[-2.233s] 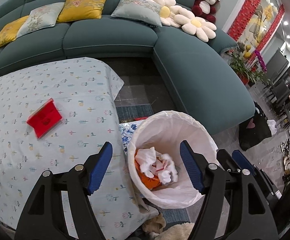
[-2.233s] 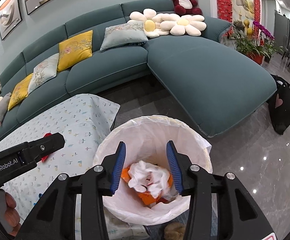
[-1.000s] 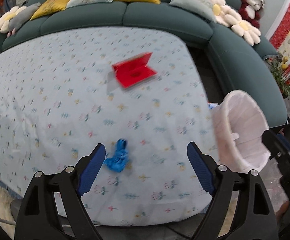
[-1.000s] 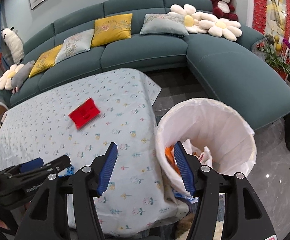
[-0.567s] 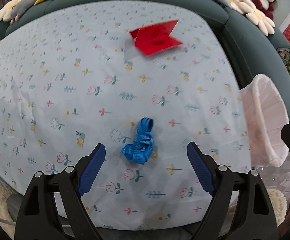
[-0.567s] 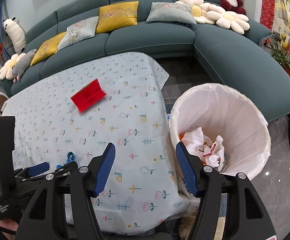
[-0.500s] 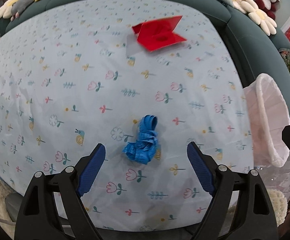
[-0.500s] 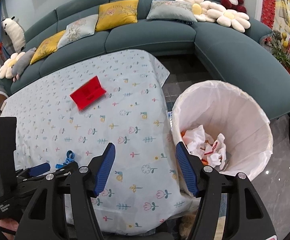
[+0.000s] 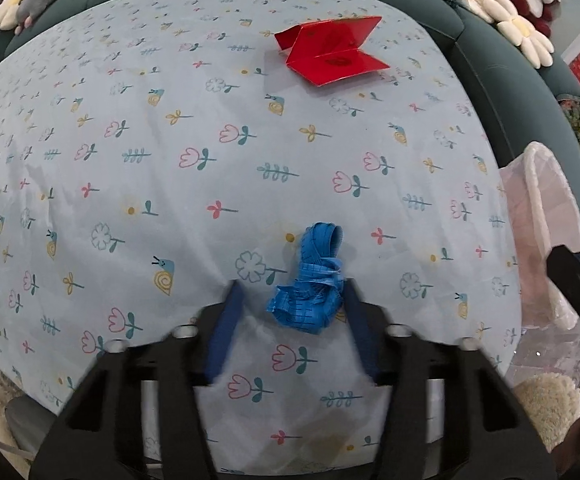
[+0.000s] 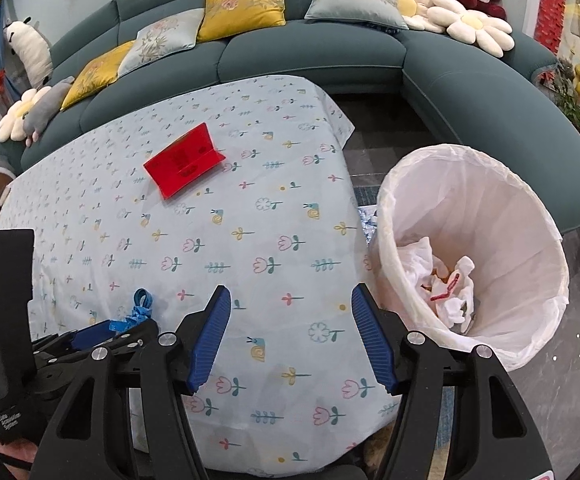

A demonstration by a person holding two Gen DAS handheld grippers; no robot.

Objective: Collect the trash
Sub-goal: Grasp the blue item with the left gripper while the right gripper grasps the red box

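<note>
Left gripper (image 9: 291, 300) spread around the crumpled blue paper scrap (image 9: 309, 288) near the floral tablecloth's (image 9: 170, 140) front edge; right gripper (image 10: 290, 332) spread, empty.

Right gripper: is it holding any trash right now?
No, the right gripper is open and empty above the tablecloth.

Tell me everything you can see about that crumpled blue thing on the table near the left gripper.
The crumpled blue scrap looks like thin, finely gridded fabric or paper, bunched and twisted, with a loop sticking up at its far end and a wider wad nearer the camera. It lies on the flower-print tablecloth, between the blue fingers of the left gripper. The fingers are motion-blurred; the right-hand one looks at or touching its edge, the other stands apart. Whether it is gripped cannot be told.
</note>
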